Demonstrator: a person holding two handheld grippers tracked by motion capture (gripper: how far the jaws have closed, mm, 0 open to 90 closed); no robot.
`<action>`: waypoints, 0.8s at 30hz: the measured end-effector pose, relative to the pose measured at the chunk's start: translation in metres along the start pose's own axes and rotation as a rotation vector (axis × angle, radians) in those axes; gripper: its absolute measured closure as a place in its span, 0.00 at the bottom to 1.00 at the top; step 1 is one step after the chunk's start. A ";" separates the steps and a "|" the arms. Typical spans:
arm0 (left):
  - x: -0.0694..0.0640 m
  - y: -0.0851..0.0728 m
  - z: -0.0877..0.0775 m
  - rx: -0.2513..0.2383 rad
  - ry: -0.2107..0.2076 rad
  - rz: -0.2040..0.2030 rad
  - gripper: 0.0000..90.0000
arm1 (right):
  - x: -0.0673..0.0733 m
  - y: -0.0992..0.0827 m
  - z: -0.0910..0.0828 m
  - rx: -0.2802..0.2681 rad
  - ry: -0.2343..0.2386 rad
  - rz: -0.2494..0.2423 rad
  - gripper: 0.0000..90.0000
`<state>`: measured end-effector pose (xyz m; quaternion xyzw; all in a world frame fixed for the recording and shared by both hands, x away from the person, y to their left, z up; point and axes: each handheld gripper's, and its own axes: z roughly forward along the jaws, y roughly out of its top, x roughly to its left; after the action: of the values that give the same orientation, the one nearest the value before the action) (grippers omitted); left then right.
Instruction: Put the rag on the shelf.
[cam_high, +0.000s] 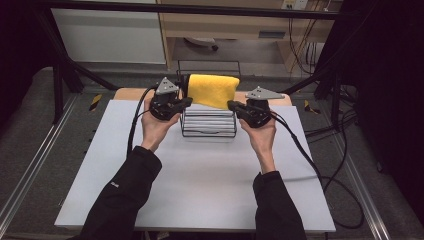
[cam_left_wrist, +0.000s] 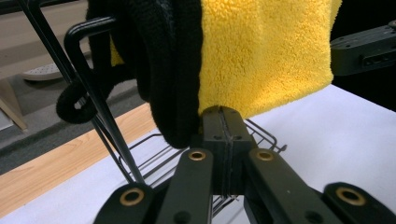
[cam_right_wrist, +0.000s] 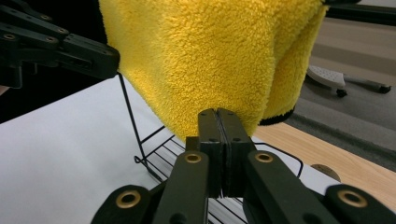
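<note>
A yellow towel (cam_high: 214, 90) is draped over the top bar of a black wire rack (cam_high: 208, 122) that stands at the far middle of a white counter (cam_high: 200, 175). The left hand-held gripper (cam_high: 189, 101) is closed on the towel's lower left edge, and the right hand-held gripper (cam_high: 231, 105) is pinched shut on its lower right edge; in both gripper views the jaws are seen pressed together with yellow pile caught at their tips. A black cloth (cam_left_wrist: 163, 70) is hung on the rack just beside the towel. A strip of pale wood (cam_high: 131, 93) is seen behind the white surface. Grey floor (cam_high: 30, 125), black frame rails (cam_high: 65, 65) and loose cables (cam_high: 340, 170) are seen around the counter, with a wooden cabinet (cam_high: 225, 25) beyond.
</note>
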<state>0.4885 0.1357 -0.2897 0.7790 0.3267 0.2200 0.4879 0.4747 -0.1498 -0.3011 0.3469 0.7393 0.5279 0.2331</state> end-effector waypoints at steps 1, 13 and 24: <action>0.000 0.000 -0.002 -0.002 -0.005 0.000 0.99 | 0.001 0.000 -0.003 -0.004 0.005 0.001 0.97; -0.002 -0.016 -0.033 0.038 -0.016 0.035 0.67 | 0.003 -0.004 -0.042 -0.010 0.038 0.033 0.65; 0.002 -0.066 -0.046 0.116 -0.028 0.037 0.29 | 0.003 -0.031 -0.055 0.066 0.031 0.057 0.27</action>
<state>0.4399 0.1860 -0.3295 0.8149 0.3176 0.1986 0.4423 0.4256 -0.1874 -0.3118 0.3670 0.7497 0.5149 0.1951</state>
